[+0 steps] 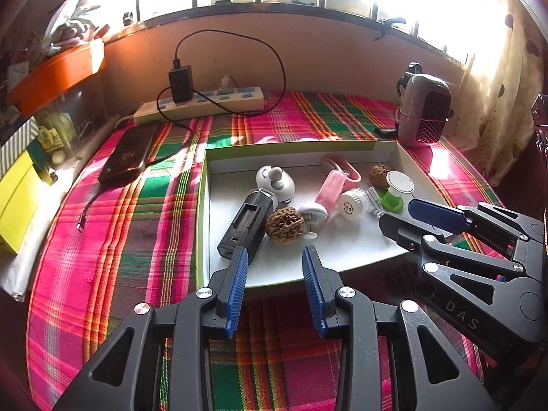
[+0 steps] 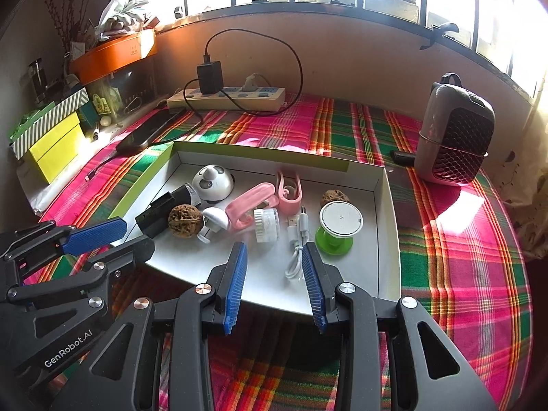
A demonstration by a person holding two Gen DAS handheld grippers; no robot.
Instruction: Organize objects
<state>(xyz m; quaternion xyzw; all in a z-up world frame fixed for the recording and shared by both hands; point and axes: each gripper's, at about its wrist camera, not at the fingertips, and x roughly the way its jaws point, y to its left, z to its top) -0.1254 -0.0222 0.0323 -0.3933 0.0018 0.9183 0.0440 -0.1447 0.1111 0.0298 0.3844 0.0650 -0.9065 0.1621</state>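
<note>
Right wrist: wrinkled round walnut beside smooth coiled white cable.

One shallow white box is sitting on one plaid cloth. Lying inside the box are two walnuts, one near the front and one toward the back; one black battery case; one round white panda-faced gadget; two pink clips; one small white jar; one white cable; and one green stand with a white disc top. Standing outside the box are one power strip bearing one black charger, one dark phone, one grey heater, and one orange tray. Two grippers, the left and the right, are showing.
</note>
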